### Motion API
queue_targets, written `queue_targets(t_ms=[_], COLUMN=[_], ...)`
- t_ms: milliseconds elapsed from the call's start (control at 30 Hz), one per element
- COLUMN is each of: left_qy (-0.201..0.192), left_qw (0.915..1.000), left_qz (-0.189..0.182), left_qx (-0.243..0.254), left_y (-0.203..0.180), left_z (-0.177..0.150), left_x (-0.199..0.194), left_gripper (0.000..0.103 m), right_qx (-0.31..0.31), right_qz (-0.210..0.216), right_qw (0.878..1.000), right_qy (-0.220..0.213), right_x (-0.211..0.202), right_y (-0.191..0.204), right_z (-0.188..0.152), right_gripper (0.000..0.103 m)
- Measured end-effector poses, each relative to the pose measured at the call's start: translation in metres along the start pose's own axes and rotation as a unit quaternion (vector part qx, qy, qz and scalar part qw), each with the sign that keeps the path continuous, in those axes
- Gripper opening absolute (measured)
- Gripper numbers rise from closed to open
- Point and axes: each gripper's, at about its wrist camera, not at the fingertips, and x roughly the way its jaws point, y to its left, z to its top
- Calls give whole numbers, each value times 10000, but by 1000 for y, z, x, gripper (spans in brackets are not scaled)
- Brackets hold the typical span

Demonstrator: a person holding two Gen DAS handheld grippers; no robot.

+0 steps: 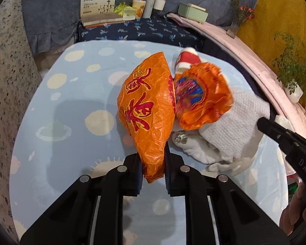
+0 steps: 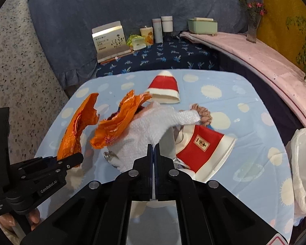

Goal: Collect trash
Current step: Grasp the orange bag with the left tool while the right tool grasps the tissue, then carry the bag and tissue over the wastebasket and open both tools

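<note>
I am seeing the left side of the spotted tablecloth (image 1: 57, 106) lying bare for a gripper's approach, while orange wrappers (image 1: 149, 110), a white towel (image 2: 144, 134) and two red-and-white cups (image 2: 202, 151) are crowding the middle; a white bag (image 2: 302, 169) is blocking the right edge.

The right gripper (image 2: 154, 153) is closed over a white paper towel (image 2: 144, 130). 2 red-and-white paper cups (image 2: 202, 149) lie tipped on the blue tablecloth (image 2: 255, 163). The left gripper (image 2: 71, 161) clamps an orange wrapper (image 2: 77, 128).
</note>
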Motion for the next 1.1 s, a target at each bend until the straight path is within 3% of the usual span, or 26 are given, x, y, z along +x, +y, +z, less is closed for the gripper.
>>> queue_targets(t_ms=[300, 567, 833, 1100], left_qy=[-537, -816, -855, -632], left_qw=[9977, 9900, 9743, 9529], left_qz=[-255, -717, -1242, -1828], left_qx=[322, 903, 1672, 2334], left_y=[-46, -123, -219, -310], left_z=[20, 34, 32, 21], left_x=[-53, -82, -92, -77], left_gripper=[16, 16, 16, 16], right_qx=[90, 315, 711, 1086], right_qz=[-73, -512, -1191, -1855], right_qw=[9959, 9842, 9670, 9532], right_qy=[-901, -1664, -2139, -2126], right_x=[-82, -157, -217, -241], right_y=[-23, -76, -147, -222], right_z=[30, 50, 52, 40], right_gripper=[1, 1, 1, 1])
